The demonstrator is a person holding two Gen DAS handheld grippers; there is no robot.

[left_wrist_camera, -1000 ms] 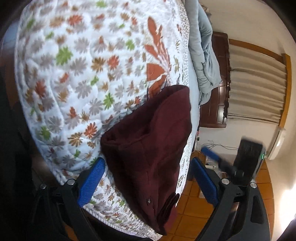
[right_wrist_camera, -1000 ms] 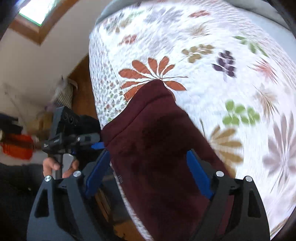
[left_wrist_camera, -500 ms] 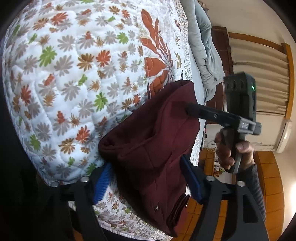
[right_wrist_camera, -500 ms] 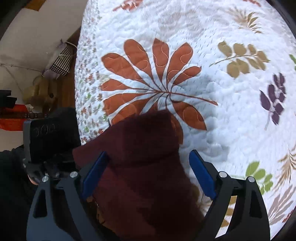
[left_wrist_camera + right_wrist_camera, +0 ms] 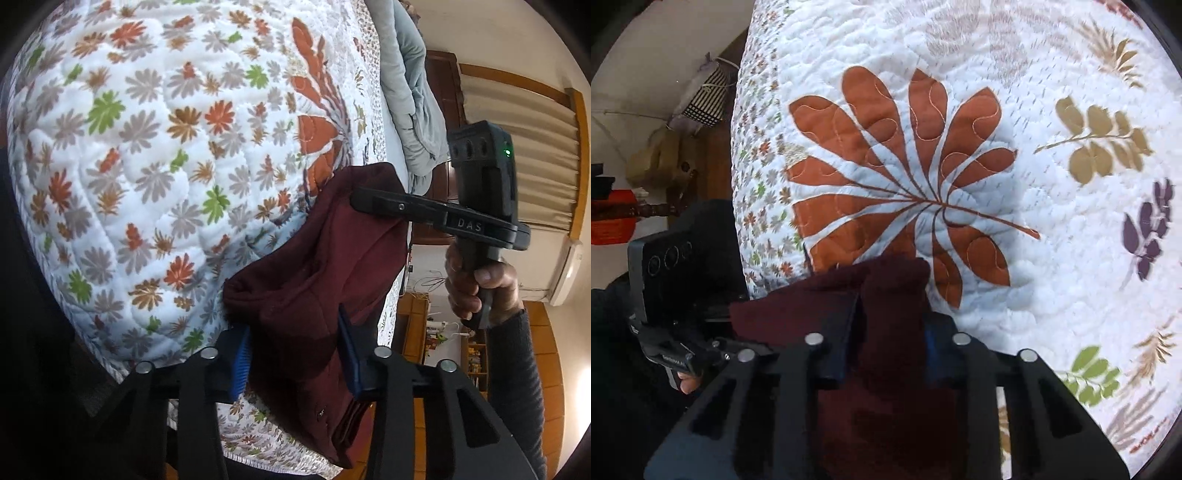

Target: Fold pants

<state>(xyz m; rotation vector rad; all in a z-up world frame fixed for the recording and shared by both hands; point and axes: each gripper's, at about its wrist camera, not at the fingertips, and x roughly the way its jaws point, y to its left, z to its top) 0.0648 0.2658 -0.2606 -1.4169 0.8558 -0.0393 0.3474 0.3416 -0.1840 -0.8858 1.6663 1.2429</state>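
The maroon pants (image 5: 317,280) lie bunched and partly folded at the edge of the bed, on a white quilt (image 5: 147,155) printed with small flowers and big orange leaves; one end of the cloth hangs over the bed's side.

The left hand-held gripper (image 5: 295,354) has closed its blue-padded fingers (image 5: 241,356) on a thick fold of the pants near the bed's edge, the cloth squeezed between them.

The right hand-held gripper (image 5: 890,343) is clamped the same way on the other end of the garment, a ridge of maroon fabric standing up between its fingers beside the large orange leaf (image 5: 905,184). From the left wrist view its black body and the person's hand (image 5: 476,284) on the handle show at the far end of the pants.

A grey blanket (image 5: 410,92) lies heaped further along the bed, with beige curtains (image 5: 524,147) beyond.
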